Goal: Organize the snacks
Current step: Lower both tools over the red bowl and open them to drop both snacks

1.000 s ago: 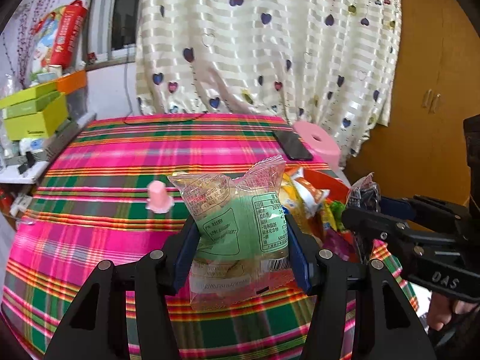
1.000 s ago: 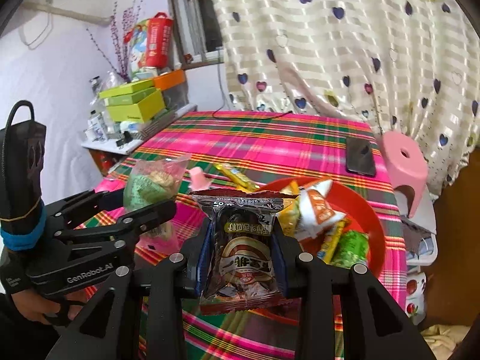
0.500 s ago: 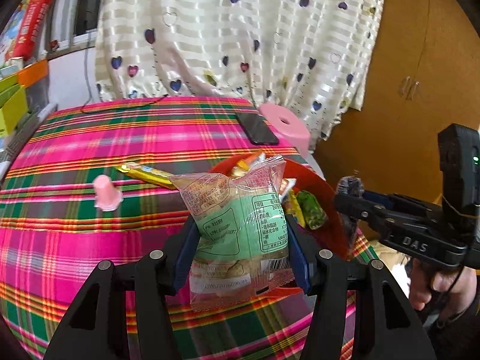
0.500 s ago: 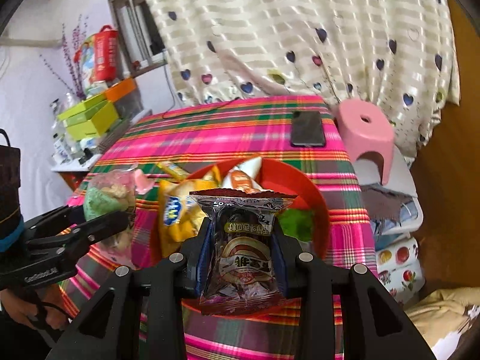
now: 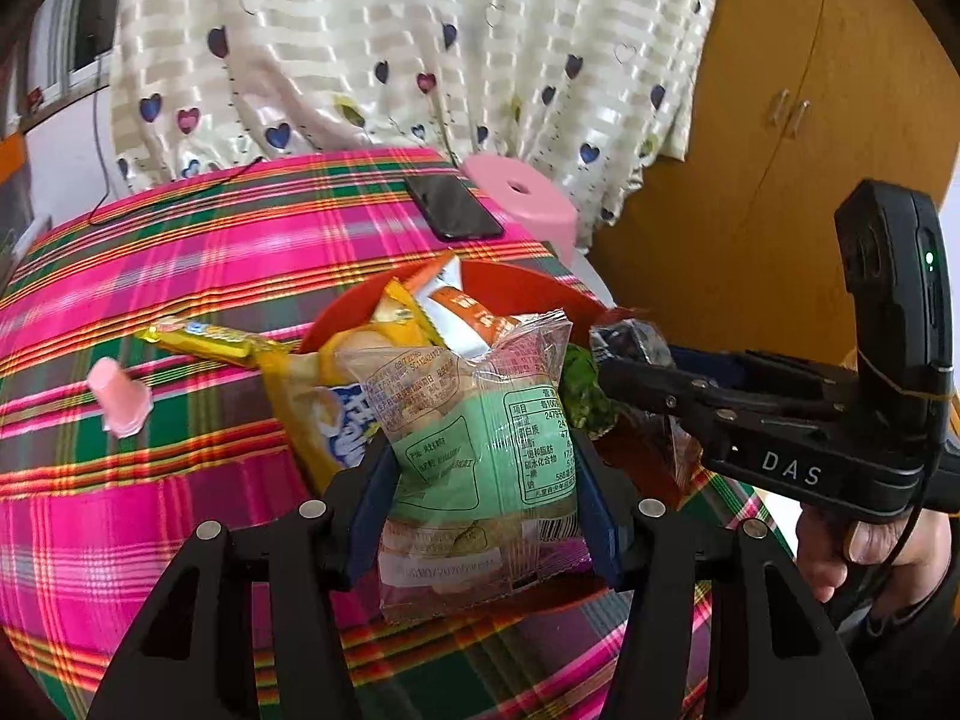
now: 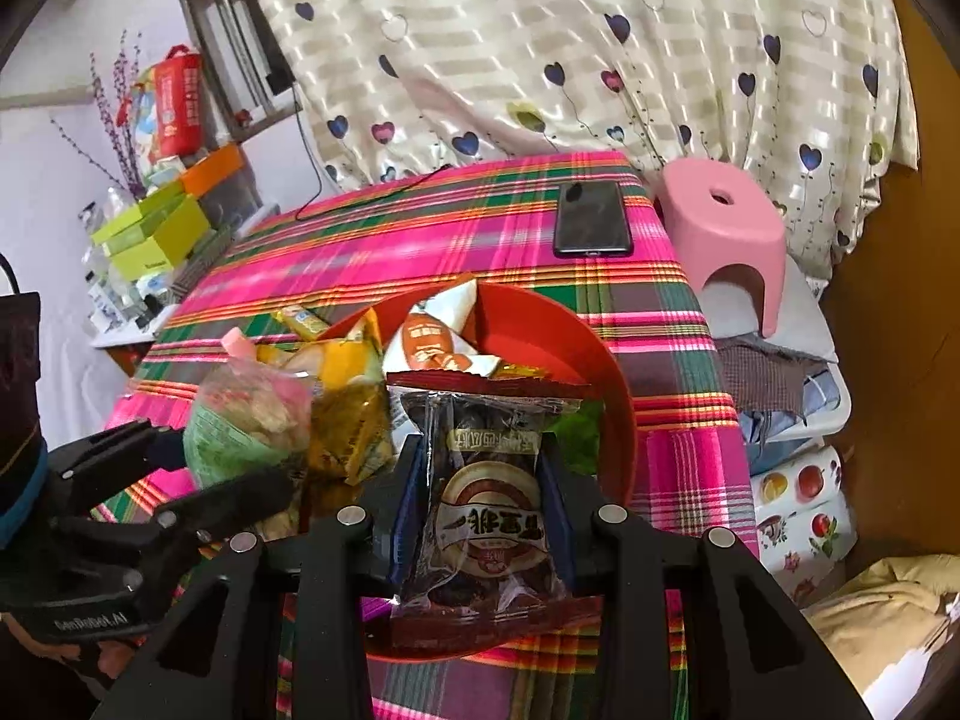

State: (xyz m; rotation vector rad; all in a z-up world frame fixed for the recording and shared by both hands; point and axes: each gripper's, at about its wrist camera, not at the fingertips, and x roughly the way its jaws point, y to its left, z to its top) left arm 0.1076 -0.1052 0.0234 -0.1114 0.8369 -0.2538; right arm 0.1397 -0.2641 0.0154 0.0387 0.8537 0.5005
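Both tongs are over the red bowl (image 6: 612, 396) near the right end of the table (image 5: 180, 252), which wears a pink-and-green plaid cloth.

Left tongs (image 5: 480, 498): clamped on a clear packet with a green label (image 5: 480, 450), blue pads pressed against both its sides, packet upright above the bowl's near rim.

Right tongs (image 6: 480, 510): gripping a dark snack packet (image 6: 486, 504) by its sides; the jaws have just eased open a little, packet still between them. It hangs over the bowl's near edge.

Already in the bowl: a yellow bag (image 5: 336, 414), an orange-and-white packet (image 6: 432, 348), something green (mostly hidden).

On the cloth left of the bowl: a yellow bar wrapper (image 5: 198, 339) and a pink jelly cup (image 5: 117, 399). A black phone (image 6: 593, 219) lies at the far edge, beside a pink stool (image 6: 726, 228).
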